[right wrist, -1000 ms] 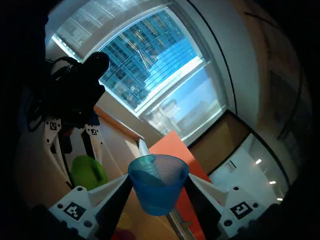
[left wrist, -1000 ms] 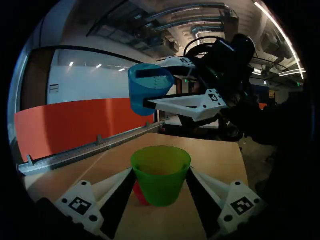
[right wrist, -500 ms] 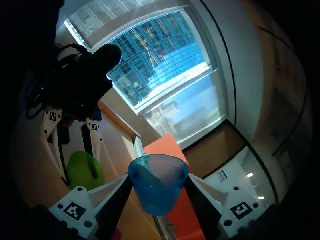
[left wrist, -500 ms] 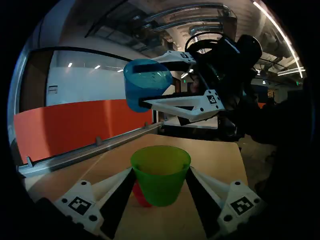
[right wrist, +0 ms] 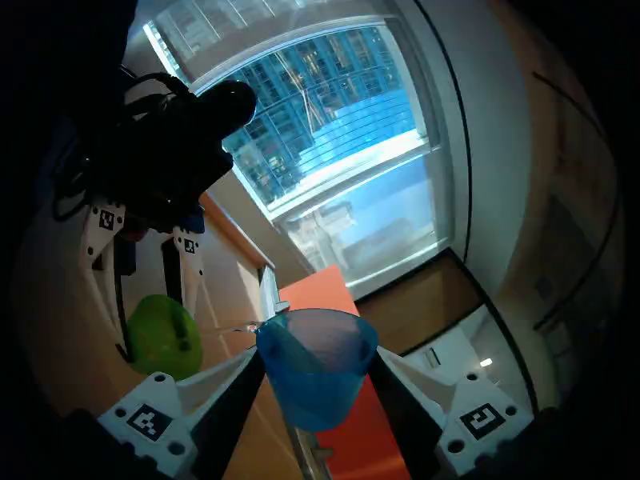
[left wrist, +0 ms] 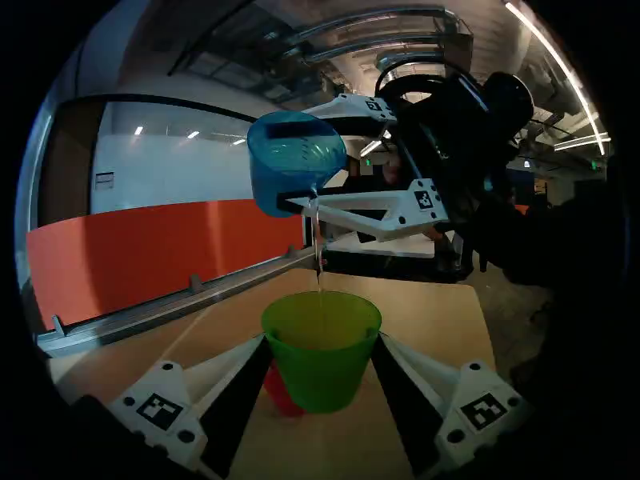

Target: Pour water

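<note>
Blue cup (left wrist: 294, 162), pinched between the right gripper's (right wrist: 316, 360) closed-in fingers, lies tipped nearly sideways, its mouth lowered over the green cup (left wrist: 322, 368), which the left gripper (left wrist: 320, 344) clamps upright over the table (left wrist: 432, 308). A thin water stream (left wrist: 318, 240) (absent half a second ago) now falls from the rim into the green cup.
</note>
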### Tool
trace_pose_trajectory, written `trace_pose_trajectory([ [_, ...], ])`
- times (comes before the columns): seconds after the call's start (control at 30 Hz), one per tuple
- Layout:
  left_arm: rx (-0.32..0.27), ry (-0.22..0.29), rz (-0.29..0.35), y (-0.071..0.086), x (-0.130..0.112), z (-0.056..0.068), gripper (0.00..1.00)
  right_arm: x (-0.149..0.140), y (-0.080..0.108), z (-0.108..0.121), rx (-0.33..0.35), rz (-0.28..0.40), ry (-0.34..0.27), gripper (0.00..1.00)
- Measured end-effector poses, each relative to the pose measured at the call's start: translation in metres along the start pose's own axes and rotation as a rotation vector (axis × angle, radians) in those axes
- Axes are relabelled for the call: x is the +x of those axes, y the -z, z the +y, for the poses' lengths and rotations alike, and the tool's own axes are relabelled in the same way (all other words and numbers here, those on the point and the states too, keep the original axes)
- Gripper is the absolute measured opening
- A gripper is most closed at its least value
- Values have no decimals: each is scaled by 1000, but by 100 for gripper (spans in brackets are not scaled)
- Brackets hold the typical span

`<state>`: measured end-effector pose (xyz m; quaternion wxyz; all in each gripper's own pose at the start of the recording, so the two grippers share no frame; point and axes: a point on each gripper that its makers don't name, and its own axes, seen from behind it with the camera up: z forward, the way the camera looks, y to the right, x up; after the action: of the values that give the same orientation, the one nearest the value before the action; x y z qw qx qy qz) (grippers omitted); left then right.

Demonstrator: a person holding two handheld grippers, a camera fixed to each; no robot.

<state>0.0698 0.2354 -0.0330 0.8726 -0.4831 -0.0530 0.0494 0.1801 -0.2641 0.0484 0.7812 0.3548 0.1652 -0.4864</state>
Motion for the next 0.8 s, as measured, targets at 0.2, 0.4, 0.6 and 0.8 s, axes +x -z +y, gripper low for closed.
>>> trace_pose_trajectory([
  [0.2,-3,2,1,-2,1,0,84,-2,1,3,-11,-5,31,88],
  [0.4,-5,-4,-8,-2,-1,1,84,-2,0,3,-9,-8,47,88],
  [0.6,-5,-4,-8,-3,0,1,84,-4,-2,3,-14,-11,72,88],
  [0.8,-4,1,-5,-2,0,0,84,-6,-3,5,-21,-15,101,88],
])
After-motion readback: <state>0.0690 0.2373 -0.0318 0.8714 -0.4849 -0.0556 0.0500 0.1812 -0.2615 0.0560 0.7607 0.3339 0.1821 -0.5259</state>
